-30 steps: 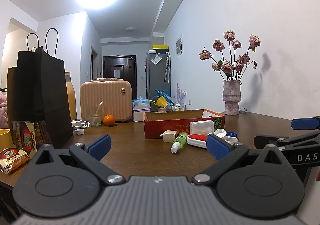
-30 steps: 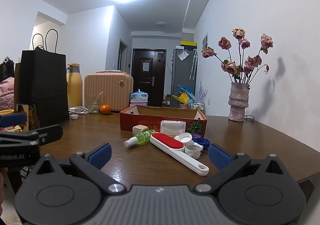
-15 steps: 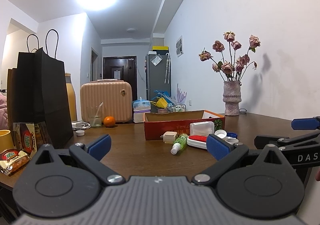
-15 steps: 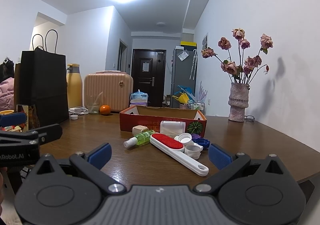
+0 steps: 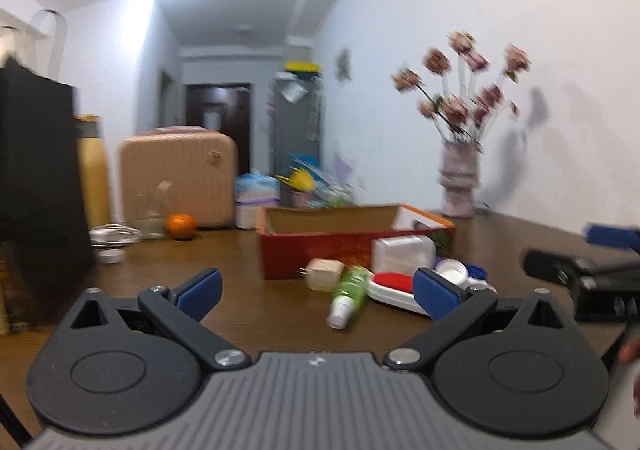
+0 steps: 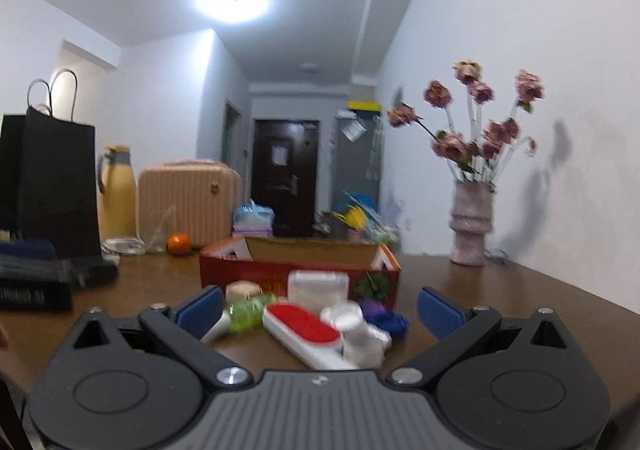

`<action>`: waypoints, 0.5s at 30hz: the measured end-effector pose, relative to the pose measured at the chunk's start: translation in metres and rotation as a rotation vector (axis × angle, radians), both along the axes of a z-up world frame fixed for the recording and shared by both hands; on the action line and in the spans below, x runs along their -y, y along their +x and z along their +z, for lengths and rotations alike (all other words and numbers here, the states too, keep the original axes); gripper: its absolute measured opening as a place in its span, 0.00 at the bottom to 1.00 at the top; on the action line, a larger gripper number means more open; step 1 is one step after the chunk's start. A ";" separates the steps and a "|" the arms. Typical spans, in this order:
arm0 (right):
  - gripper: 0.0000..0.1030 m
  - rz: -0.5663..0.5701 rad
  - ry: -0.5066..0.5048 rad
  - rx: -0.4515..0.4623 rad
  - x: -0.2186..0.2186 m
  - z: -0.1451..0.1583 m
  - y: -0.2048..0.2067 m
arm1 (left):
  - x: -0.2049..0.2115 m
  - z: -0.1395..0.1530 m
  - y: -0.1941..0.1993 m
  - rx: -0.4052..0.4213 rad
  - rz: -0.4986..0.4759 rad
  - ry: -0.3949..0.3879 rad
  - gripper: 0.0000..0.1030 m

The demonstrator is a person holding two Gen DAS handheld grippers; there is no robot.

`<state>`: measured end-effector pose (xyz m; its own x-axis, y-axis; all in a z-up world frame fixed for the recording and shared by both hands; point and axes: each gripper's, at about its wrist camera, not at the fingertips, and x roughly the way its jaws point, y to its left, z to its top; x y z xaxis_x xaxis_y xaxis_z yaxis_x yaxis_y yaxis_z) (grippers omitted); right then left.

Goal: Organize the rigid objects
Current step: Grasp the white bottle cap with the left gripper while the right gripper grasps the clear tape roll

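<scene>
- Brown wooden counter (image 6: 500, 290) across both views, loaded with things at the middle and far left.
- Black paper bag (image 6: 56, 178) standing upright at the far left, a yellow flask (image 6: 116, 190) just right of it.
- Pink ribbed suitcase (image 6: 188, 202) at the far edge, an orange (image 6: 179, 243) on the counter in front of it.
- Pink vase (image 6: 472, 226) with dried roses at the far right, near the wall.
- Red cardboard box (image 6: 300, 270) at the middle, open on top, inside mostly hidden from this low angle.
- Left claw (image 5: 316, 288) spread wide, nothing between its blue pads, held low at the near edge, pointed toward the box and the cluster.
- Right claw (image 6: 318, 308) likewise spread wide and empty, low over the near part of the counter, the cluster showing between its fingers.
- Lint brush (image 6: 304, 324) with a red pad and white handle, flat on the counter, nearest piece of the cluster, handle toward the right claw.
- White lidded container (image 6: 316, 286) close against the near wall of the box.
- Green bottle (image 5: 352, 292) on its side, white cap toward the near edge, left of the brush.
- White plug (image 5: 322, 274) left of the bottle, just in front of the box.
- White caps (image 6: 352, 324) and blue lids (image 6: 390, 320) bunched at the right of the brush; whether touching each other, too blurred to tell.
- Green round thing (image 6: 374, 284) against the box's near right corner, too blurred to name.
</scene>
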<state>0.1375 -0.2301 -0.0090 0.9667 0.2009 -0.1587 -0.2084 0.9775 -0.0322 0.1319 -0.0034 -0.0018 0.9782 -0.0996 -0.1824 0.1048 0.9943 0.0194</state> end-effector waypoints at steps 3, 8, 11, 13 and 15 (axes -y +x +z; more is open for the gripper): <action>1.00 0.041 -0.037 -0.098 0.006 0.002 0.035 | 0.011 -0.006 0.025 -0.026 0.011 0.075 1.00; 1.00 0.011 -0.016 -0.150 0.024 0.001 0.077 | 0.014 -0.002 0.066 -0.069 -0.032 0.054 1.00; 0.87 0.007 -0.014 -0.209 0.034 -0.005 0.102 | 0.017 0.000 0.091 -0.131 -0.060 0.010 1.00; 0.78 0.014 -0.008 -0.252 0.040 -0.011 0.114 | 0.024 -0.001 0.102 -0.148 -0.086 0.005 1.00; 0.70 0.032 0.004 -0.302 0.044 -0.019 0.127 | 0.036 -0.002 0.112 -0.163 -0.104 0.012 0.99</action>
